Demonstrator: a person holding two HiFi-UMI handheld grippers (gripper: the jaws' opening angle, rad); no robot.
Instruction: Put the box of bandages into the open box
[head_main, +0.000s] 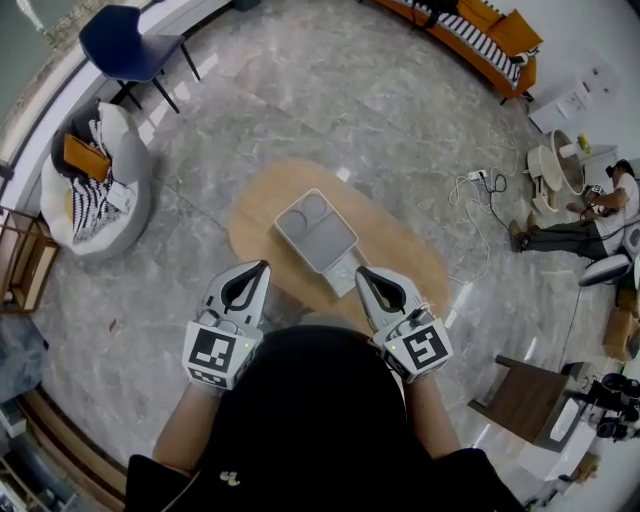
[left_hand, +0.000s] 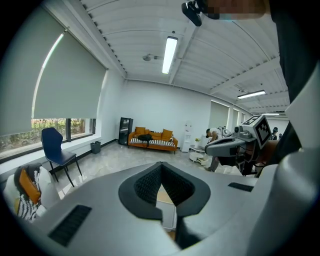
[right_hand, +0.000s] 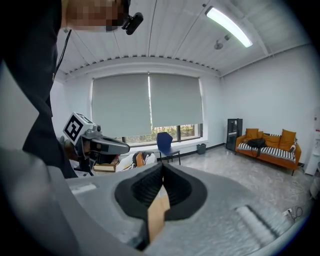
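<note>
The grey marble floor fills most of the head view. In the middle of it, straight ahead of you, stands the oval wooden worktop. An orange sofa with striped cushions sits far off along the wall. A blue chair and a grey beanbag stand well apart from the worktop on your left. On your right, a person sits on the floor beside some cables.

The open box, white with round hollows inside, rests near the centre of the worktop, turned at an angle to you. A small pale box lies touching its near corner, on the side towards you. It is too small to tell for sure whether this is the box of bandages, and nothing else on the worktop looks like one.

You hold both tongs close to your body over the near edge of the worktop, one on each side of that small pale box and apart from it. Your left tongs are clenched, their dark pads pressed together with nothing between them. Your right tongs are clenched too and also empty, with only the wood of the worktop showing through the gap below the pads.
</note>
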